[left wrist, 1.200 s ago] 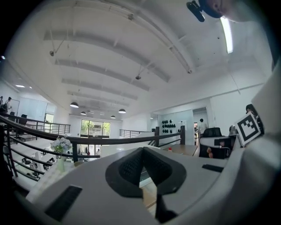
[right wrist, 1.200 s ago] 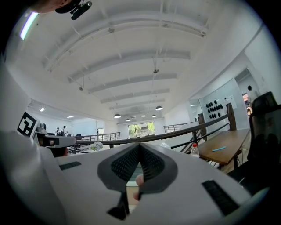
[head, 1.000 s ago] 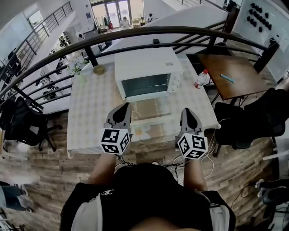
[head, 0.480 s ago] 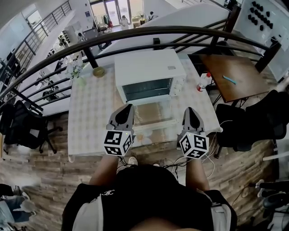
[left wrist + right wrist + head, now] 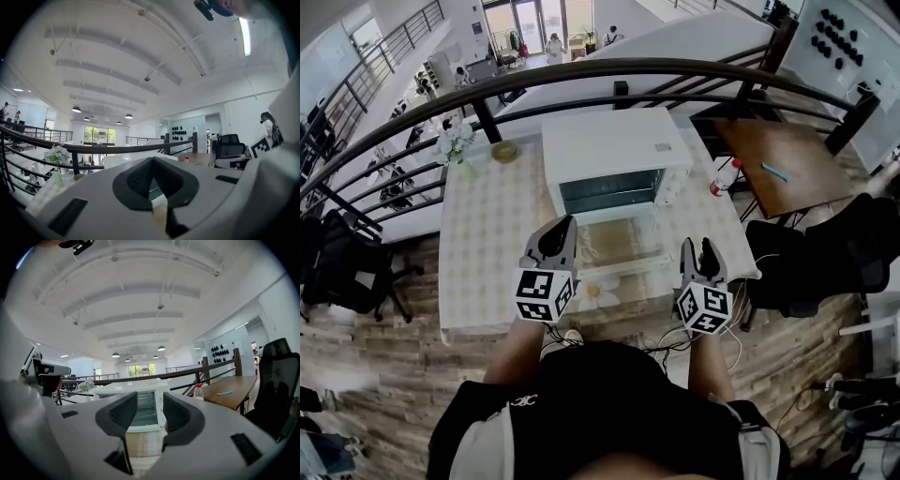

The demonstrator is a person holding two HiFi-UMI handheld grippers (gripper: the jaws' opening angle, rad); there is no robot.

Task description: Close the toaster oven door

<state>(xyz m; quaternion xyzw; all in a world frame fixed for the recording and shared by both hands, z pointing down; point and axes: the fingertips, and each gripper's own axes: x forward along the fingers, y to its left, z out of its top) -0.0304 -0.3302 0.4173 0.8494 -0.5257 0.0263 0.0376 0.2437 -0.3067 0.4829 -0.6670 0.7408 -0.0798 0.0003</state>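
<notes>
centre frame: white boxy toaster oven (image 5: 614, 155), glass door (image 5: 619, 239) folded down (open) | left gripper (image 5: 561, 225) jaws pressed together | right gripper (image 5: 697, 246) jaws opening, nothing between

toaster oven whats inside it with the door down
With the door down, the toaster oven shows a dim cavity, nothing visibly inside. Its top and walls hide the deeper corners.

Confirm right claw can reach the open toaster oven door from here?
Probably yes. The right claw, jaws opening with nothing between them, sits just beside the lowered toaster oven door, and nothing stands between the two.
</notes>
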